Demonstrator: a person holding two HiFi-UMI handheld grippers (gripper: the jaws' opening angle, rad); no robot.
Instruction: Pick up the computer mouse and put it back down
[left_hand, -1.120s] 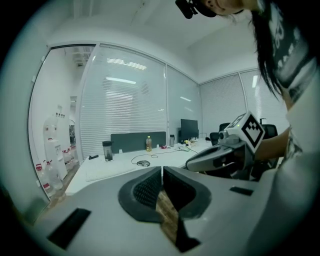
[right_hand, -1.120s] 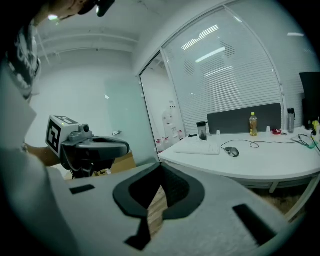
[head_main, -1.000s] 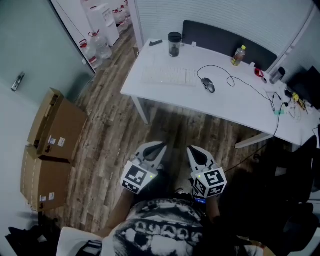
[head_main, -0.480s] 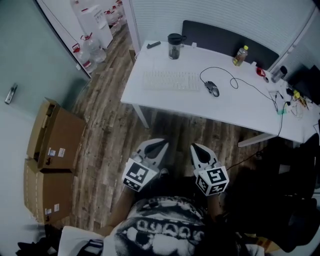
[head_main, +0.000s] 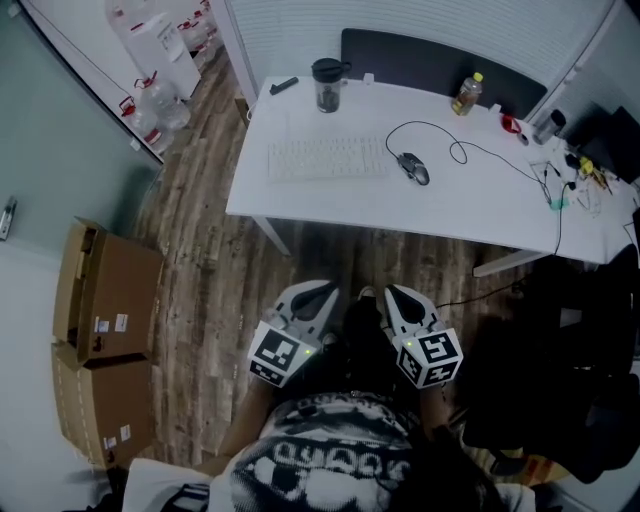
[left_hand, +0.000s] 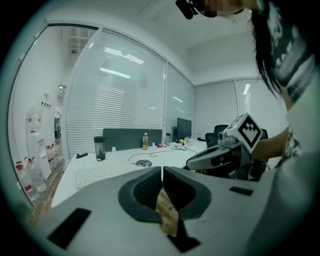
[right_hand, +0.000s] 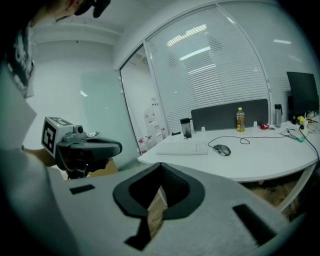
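A grey wired computer mouse (head_main: 413, 168) lies on the white desk (head_main: 330, 198), to the right of the white keyboard (head_main: 326, 158); its black cable loops toward the desk's right end. It also shows far off in the right gripper view as the mouse (right_hand: 222, 149) and in the left gripper view as the mouse (left_hand: 143, 162). My left gripper (head_main: 321, 291) and right gripper (head_main: 393, 292) hang side by side over the wooden floor, well short of the desk's near edge. Both are shut with nothing between their jaws.
A dark tumbler (head_main: 326, 85), a yellow drink bottle (head_main: 466, 95) and small clutter with cables (head_main: 570, 180) stand on the desk. Cardboard boxes (head_main: 105, 330) sit at the left on the floor, water jugs (head_main: 150, 105) at the back left, a dark chair (head_main: 560, 390) at the right.
The desk has drifted toward the top of the head view and a little left. Both grippers have edged forward toward the desk, still shut and side by side.
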